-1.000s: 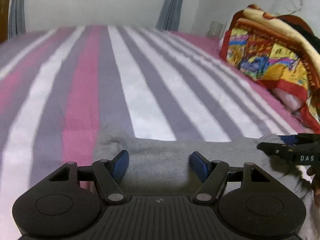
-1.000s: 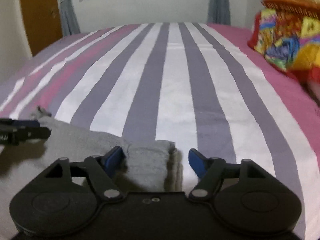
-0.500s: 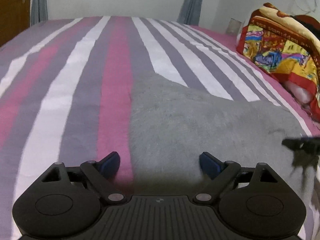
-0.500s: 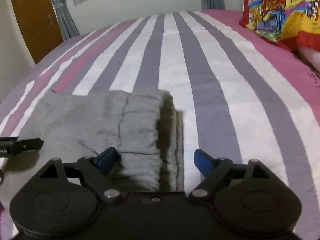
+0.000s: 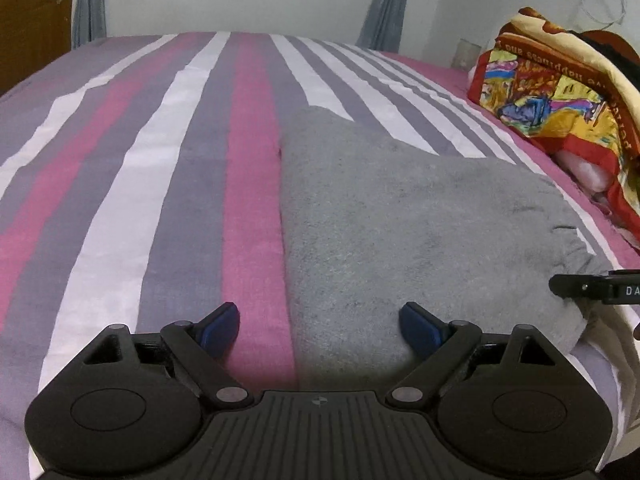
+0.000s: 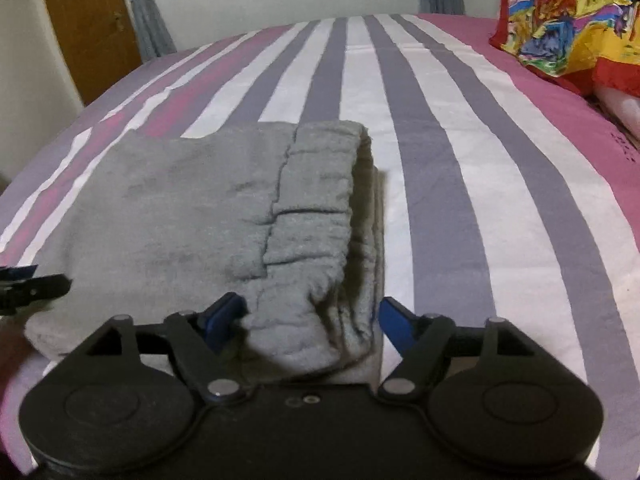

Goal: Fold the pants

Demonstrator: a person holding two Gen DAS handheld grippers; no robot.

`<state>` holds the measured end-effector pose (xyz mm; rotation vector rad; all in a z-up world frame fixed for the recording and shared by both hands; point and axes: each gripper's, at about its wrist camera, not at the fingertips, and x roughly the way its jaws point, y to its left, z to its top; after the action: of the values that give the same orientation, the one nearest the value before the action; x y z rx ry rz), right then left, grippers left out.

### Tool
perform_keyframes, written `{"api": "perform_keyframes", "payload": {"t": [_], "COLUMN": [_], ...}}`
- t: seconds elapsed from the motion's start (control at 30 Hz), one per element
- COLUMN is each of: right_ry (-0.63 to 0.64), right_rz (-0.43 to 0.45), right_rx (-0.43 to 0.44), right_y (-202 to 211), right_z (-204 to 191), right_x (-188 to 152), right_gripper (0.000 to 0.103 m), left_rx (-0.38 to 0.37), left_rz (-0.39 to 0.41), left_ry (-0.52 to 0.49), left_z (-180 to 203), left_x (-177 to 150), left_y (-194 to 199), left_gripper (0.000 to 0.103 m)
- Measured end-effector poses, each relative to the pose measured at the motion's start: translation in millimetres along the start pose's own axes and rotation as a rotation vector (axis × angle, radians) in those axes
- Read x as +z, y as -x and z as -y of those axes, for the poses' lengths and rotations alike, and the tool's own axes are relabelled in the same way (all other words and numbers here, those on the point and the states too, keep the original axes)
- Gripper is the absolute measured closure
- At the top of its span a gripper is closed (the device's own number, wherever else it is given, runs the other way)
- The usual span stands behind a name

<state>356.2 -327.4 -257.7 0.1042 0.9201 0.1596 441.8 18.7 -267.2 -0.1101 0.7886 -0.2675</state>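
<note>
Since a second ago you have drawn both grippers back and up, left gripper [image 5: 319, 322] and right gripper [image 6: 311, 316] now spread and holding nothing, leaving the pants [image 6: 208, 216] folded near the bed's [image 6: 460, 128] front edge, probably finished.

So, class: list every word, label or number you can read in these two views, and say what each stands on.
"DA", cut off by the frame edge: on the right claw.
Upside-down lettering on the red border of the colourful blanket: too blurred to read with confidence.
Nothing else legible.
</note>
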Motion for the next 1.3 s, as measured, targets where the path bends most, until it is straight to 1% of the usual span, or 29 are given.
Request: {"api": "perform_keyframes", "payload": {"t": [0.07, 0.1, 0.2, 0.33, 0.37, 0.43, 0.5, 0.57, 0.63, 0.67, 0.7, 0.77, 0.8, 0.83, 0.9, 0.93, 0.97, 1.0, 1.03, 1.07, 1.1, 1.13, 1.17, 1.2, 1.23, 1.3], "right_ry": [-0.007, -0.031, -0.119, -0.119, -0.133, -0.170, -0.219, -0.264, -0.300, -0.324, -0.337, -0.312, -0.279, -0.230, -0.157, -0.130, -0.078, -0.020, 0.043, 0.028, -0.007, -0.012, 0.003, 0.016, 0.016, -0.017], "right_rz": [0.004, 0.000, -0.012, 0.011, 0.032, 0.063, 0.078, 0.081, 0.080, 0.076, 0.080, 0.132, 0.160, 0.191, 0.221, 0.212, 0.180, 0.129, 0.052, 0.040, 0.045, 0.067, 0.112, 0.159, 0.171, 0.153], "right_rx": [-0.001, 0.011, 0.073, 0.125, 0.159, 0.230, 0.303, 0.345, 0.369, 0.402, 0.413, 0.371, 0.355, 0.336, 0.341, 0.343, 0.311, 0.233, 0.131, 0.132, 0.160, 0.170, 0.171, 0.172, 0.180, 0.184], "right_y": [-0.7, 0.7, 1.2, 13.0, 20.2, 29.1, 32.0, 33.2, 32.3, 30.5, 28.3, 35.9, 41.7, 47.4, 50.9, 49.0, 40.8, 29.1, 11.7, 5.0, 6.3, 10.7, 17.6, 23.0, 21.5, 6.1], "right_z": [0.2, 4.2, 20.4, 26.4, 28.9, 41.4, 60.3, 74.9, 88.8, 96.6, 100.0, 100.8, 95.7, 87.7, 70.8, 63.3, 52.8, 43.2, 35.6, 37.6, 40.3, 39.3, 35.6, 31.8, 30.1, 31.6], "right_x": [-1.1, -1.7, -7.2, -11.4, -15.6, -19.6, -22.7, -23.8, -23.2, -23.2, -22.7, -18.8, -16.6, -11.3, -0.5, 2.7, 5.4, 6.1, 6.1, 8.9, 15.9, 23.4, 31.0, 39.8, 50.1, 70.8], "right_gripper": [0.025, 0.024, 0.022, 0.022, 0.023, 0.025, 0.029, 0.033, 0.033, 0.033, 0.035, 0.037, 0.042, 0.043, 0.043, 0.038, 0.035, 0.030, 0.028, 0.027, 0.032, 0.034, 0.034, 0.037, 0.037, 0.037], "left_rx": [-0.004, -0.009, -0.020, -0.035, -0.047, -0.094, -0.175, -0.236, -0.306, -0.331, -0.344, -0.327, -0.317, -0.310, -0.300, -0.287, -0.268, -0.257, -0.257, -0.255, -0.255, -0.268, -0.278, -0.279, -0.274, -0.262], "left_rz": [0.004, 0.006, 0.007, -0.002, -0.008, -0.014, -0.023, -0.030, -0.034, -0.040, -0.040, -0.023, -0.016, -0.007, -0.013, -0.023, -0.024, -0.022, -0.022, -0.014, 0.000, 0.020, 0.029, 0.029, 0.026, -0.002], "left_ry": [0.001, 0.002, 0.000, -0.015, -0.017, -0.007, 0.022, 0.048, 0.084, 0.112, 0.126, 0.133, 0.132, 0.127, 0.104, 0.076, 0.042, 0.027, 0.028, 0.027, 0.025, 0.028, 0.033, 0.035, 0.032, 0.030], "left_z": [-1.0, -2.3, -4.1, -5.8, -7.4, -15.6, -28.0, -39.3, -50.5, -56.9, -60.3, -63.7, -62.8, -60.5, -51.5, -45.4, -39.1, -34.2, -31.0, -29.2, -28.7, -29.2, -29.9, -32.7, -32.2, -30.6], "left_x": [-2.6, -3.1, -4.2, -1.4, -0.3, 2.3, 2.5, 1.1, -0.3, -0.3, -0.4, 0.3, 1.3, 2.8, 5.5, 7.4, 9.4, 12.9, 18.6, 26.5, 33.8, 42.4, 50.8, 58.5, 66.7, 82.3], "left_y": [0.7, 0.5, 0.5, 1.3, 1.7, 3.2, 3.0, 1.0, -1.8, -4.4, -6.1, -7.7, -9.3, -10.9, -17.8, -22.5, -26.5, -29.6, -31.4, -33.6, -34.0, -35.5, -38.8, -43.1, -50.4, -72.3], "left_gripper": [0.015, 0.015, 0.015, 0.015, 0.015, 0.015, 0.015, 0.017, 0.022, 0.022, 0.022, 0.023, 0.023, 0.023, 0.023, 0.023, 0.023, 0.023, 0.023, 0.023, 0.023, 0.023, 0.023, 0.023, 0.023, 0.023]}}
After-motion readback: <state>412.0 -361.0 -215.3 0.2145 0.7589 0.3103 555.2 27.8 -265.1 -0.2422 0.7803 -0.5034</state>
